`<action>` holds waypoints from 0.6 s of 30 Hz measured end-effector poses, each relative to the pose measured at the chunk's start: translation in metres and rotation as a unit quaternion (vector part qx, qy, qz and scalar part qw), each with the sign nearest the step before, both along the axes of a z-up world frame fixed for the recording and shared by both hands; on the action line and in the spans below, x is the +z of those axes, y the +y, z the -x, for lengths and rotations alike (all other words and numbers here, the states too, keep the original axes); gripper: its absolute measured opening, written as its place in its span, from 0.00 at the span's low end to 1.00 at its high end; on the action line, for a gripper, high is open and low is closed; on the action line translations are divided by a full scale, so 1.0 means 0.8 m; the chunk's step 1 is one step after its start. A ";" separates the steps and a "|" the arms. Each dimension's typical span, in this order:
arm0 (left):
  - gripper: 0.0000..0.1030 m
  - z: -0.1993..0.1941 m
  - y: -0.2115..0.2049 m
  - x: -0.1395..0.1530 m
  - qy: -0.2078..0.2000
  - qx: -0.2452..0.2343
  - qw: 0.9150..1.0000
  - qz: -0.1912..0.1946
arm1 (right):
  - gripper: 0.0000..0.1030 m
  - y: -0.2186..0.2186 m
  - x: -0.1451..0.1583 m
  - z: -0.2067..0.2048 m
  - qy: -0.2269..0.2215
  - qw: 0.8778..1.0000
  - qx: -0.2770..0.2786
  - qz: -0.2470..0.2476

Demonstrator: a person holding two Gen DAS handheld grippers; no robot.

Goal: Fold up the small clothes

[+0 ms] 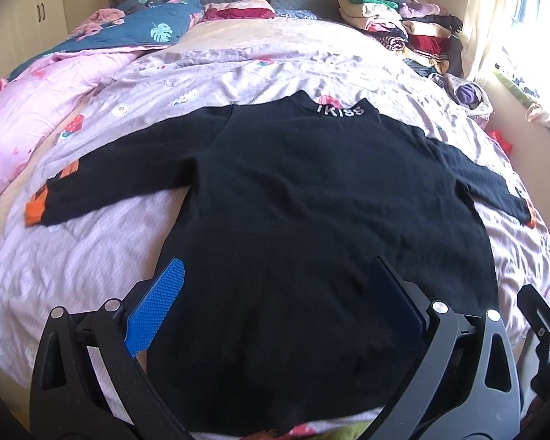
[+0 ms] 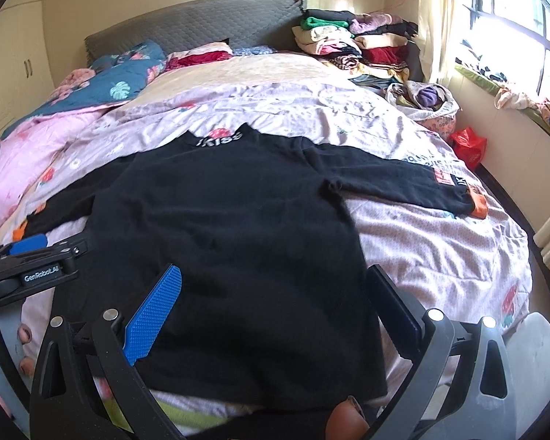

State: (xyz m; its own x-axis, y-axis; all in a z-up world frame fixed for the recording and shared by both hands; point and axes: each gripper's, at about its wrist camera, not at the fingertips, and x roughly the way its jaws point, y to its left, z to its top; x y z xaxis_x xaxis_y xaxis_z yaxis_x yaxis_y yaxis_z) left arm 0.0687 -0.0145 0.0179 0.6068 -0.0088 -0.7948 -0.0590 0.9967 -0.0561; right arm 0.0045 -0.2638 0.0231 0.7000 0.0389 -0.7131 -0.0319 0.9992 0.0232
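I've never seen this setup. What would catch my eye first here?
A black sweater lies spread flat, sleeves out, across the pink bedspread. Near the bottom edge, the left claw and right claw gape open over its hem, blue pads showing. Folded clothes are stacked by the headboard.

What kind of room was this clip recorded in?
A bedroom, most likely in a home. The black top lies spread flat on a bed with a padded grey headboard, a stack of folded clothes sits by the window, and cupboards line the far wall.
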 end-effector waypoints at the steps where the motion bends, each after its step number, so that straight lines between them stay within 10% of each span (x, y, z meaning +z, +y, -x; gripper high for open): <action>1: 0.92 -0.006 -0.002 0.000 0.000 0.001 1.000 -0.002 | 0.96 -0.005 0.002 -0.009 0.001 1.000 -0.004 -0.003; 18: 0.92 -0.124 -0.063 -0.014 0.025 -0.024 0.999 -0.004 | 0.96 -0.127 -0.017 -0.133 0.042 0.992 -0.113 -0.028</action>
